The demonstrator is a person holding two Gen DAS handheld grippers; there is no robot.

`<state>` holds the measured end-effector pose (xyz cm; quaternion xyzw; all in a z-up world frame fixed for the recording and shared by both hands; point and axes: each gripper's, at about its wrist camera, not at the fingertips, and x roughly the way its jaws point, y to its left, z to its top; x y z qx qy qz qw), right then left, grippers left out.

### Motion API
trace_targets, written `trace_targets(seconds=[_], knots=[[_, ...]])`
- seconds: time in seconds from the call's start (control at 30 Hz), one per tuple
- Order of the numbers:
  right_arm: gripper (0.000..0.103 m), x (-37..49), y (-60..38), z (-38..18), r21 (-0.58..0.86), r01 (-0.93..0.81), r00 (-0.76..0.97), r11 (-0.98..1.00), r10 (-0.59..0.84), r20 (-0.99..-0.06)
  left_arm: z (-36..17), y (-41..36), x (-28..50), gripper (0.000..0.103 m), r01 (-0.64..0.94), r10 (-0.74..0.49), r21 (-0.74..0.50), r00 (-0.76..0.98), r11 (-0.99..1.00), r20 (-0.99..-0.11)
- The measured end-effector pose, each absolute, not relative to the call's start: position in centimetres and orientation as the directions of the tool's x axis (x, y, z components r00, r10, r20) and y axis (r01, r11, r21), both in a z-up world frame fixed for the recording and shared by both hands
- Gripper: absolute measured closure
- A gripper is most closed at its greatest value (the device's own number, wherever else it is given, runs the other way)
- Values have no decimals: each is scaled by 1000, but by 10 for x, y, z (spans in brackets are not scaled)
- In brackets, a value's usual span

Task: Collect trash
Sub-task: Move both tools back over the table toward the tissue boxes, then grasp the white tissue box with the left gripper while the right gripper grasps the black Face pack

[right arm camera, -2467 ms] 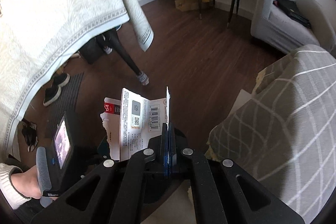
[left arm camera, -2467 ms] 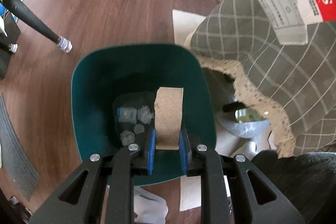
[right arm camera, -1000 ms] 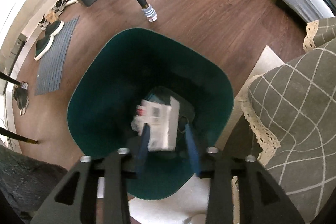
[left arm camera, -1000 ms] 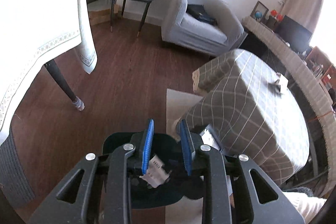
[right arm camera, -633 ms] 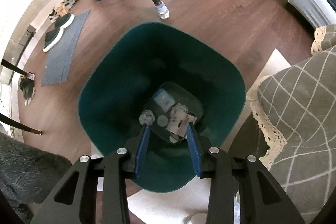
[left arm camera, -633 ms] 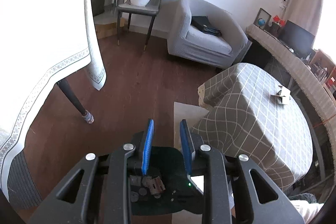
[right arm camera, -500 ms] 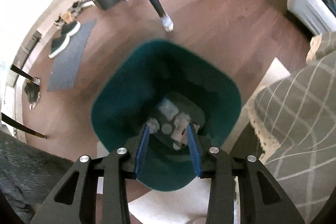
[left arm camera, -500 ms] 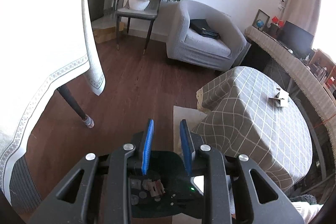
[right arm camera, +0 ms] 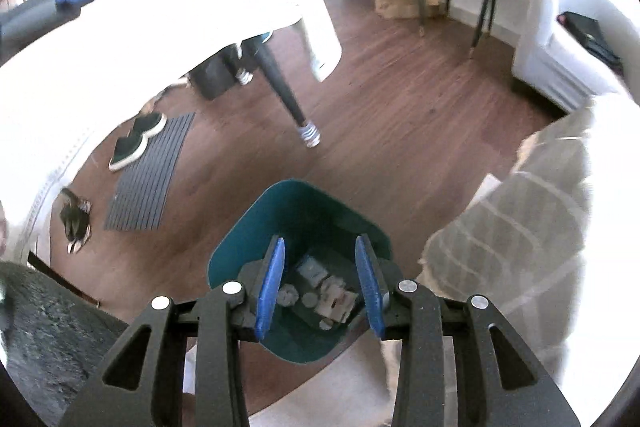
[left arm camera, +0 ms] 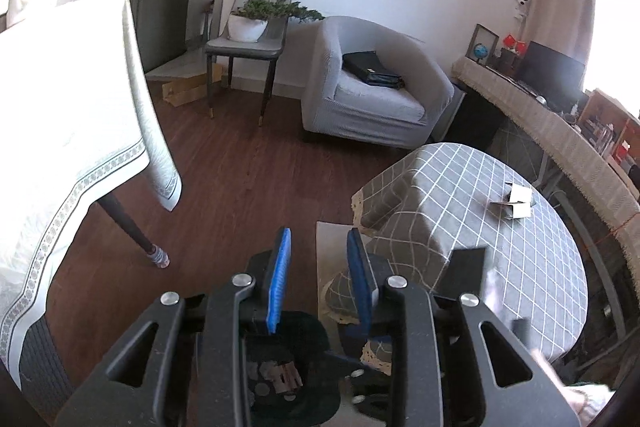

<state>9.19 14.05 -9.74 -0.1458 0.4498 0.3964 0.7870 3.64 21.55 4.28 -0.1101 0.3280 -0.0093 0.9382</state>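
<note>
Both tongs stand apart and hold nothing: the left tongs (left arm camera: 318, 277) show their blue pads with bare floor between them, and the right tongs (right arm camera: 318, 283) hang spread above the teal bin (right arm camera: 298, 203). Seen from the right wrist, the bin stands on the wooden floor (right arm camera: 400, 99) at 6 o'clock, its mouth open upward, and collected trash (right arm camera: 320, 293) lies on its bottom: crumpled paper balls, small round bits and a printed packet, all framed between the two pads. From the left wrist the same bin (left arm camera: 316, 331) sits low at 6 o'clock behind the tong arms, with trash (left arm camera: 278, 375) visible inside. At 3 o'clock in that view is a round table (left arm camera: 532, 247) under a grey checked cloth, just beside the bin, and on its top, toward 2 o'clock, lies a small piece of white and grey card (left arm camera: 516, 203), well apart from both tongs. At 9 o'clock a second table (left arm camera: 60, 115) carries a white bordered cloth. A grey armchair (left arm camera: 376, 91) stands at 12 o'clock with a dark case on its seat, and a chair (left arm camera: 248, 43) bearing a potted plant is to its left.
</note>
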Motion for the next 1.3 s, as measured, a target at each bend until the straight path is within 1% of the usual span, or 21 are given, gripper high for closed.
trace_targets(seconds=[0.13, 0.33, 0.57, 0.6, 0.67, 0.7, 0.77, 0.8, 0.83, 0.9, 0.97, 1.07, 1.17, 1.2, 1.23, 1.3], knots=[[66, 103, 111, -73, 121, -712, 344, 691, 494, -798, 45, 201, 43, 70, -43, -100, -214, 784, 976, -612], [63, 121, 54, -40, 105, -628, 454, 771, 473, -755, 48, 169, 55, 65, 0, -129, -209, 786, 978, -604], [56, 140, -25, -27, 103, -519, 545, 848, 422, -724, 43, 119, 71, 55, 61, -179, -209, 770, 976, -612], [54, 141, -34, -27, 103, -507, 553, 856, 415, -722, 42, 111, 74, 54, 72, -190, -212, 767, 975, -613], [51, 144, -59, -25, 99, -476, 575, 874, 395, -716, 42, 93, 80, 48, 110, -229, -226, 760, 968, -608], [48, 143, -69, -24, 95, -465, 583, 880, 386, -715, 42, 84, 81, 46, 121, -238, -228, 760, 966, -604], [45, 143, -89, -24, 90, -440, 601, 893, 368, -710, 42, 65, 86, 39, 143, -253, -224, 755, 964, -605], [44, 144, -98, -25, 87, -430, 606, 899, 359, -710, 41, 53, 88, 38, 157, -261, -220, 750, 963, -607], [43, 144, -107, -25, 85, -421, 609, 903, 351, -712, 40, 45, 90, 36, 163, -264, -217, 749, 962, -608], [38, 145, -122, -26, 80, -408, 616, 909, 339, -711, 37, 29, 94, 32, 171, -265, -209, 742, 963, -616], [34, 145, -139, -26, 67, -394, 623, 917, 320, -713, 34, 11, 101, 24, 181, -270, -203, 736, 962, -621], [28, 148, -164, -25, 46, -357, 642, 933, 280, -713, 24, -14, 114, 16, 180, -253, -179, 717, 967, -649], [25, 154, -188, -24, 41, -322, 656, 946, 254, -711, 14, -36, 125, 13, 164, -221, -149, 704, 975, -674], [21, 157, -195, -24, 37, -312, 662, 949, 246, -708, 11, -43, 129, 13, 161, -213, -141, 699, 977, -683], [19, 159, -203, -24, 34, -305, 666, 952, 238, -707, 9, -53, 135, 12, 156, -205, -133, 692, 979, -693], [17, 163, -221, -24, 32, -287, 672, 957, 225, -706, 7, -67, 142, 11, 153, -196, -125, 684, 980, -703]])
